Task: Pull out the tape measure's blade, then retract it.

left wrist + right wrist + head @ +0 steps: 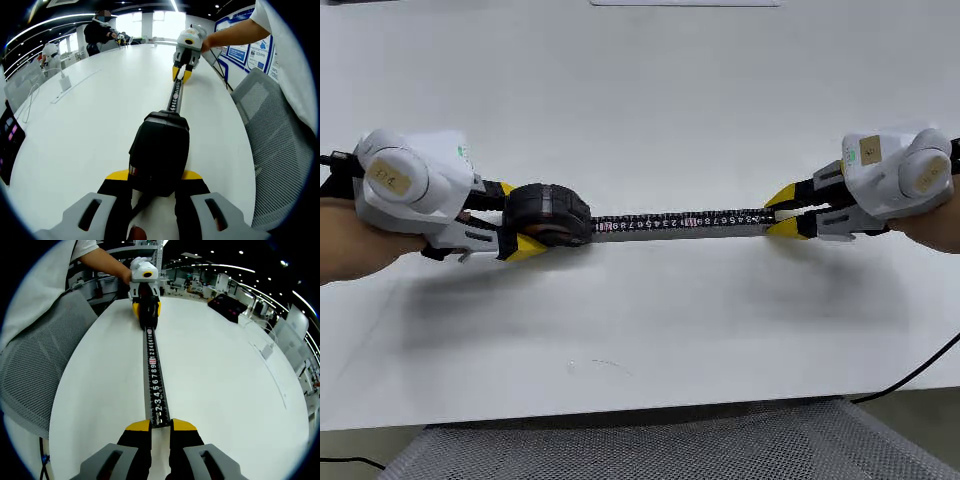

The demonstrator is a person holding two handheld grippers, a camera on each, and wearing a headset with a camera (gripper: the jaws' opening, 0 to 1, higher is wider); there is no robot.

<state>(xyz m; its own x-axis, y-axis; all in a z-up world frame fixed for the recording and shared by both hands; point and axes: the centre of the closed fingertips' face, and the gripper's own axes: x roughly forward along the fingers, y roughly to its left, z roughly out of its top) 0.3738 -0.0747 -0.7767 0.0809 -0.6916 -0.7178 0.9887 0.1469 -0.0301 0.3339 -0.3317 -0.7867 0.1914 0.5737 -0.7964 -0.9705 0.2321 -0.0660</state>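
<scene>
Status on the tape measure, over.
Left hand-held gripper shut on tape measure case. Right hand-held gripper shut on blade tip, blade pulled out between them. Nothing seen in the way.

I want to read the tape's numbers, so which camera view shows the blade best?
The right gripper view: the blade runs up the frame with large, legible numerals, its tip between the right tongs. The head view shows its whole pulled-out length, but tiny print; the left gripper view shows it foreshortened beyond the case.
</scene>
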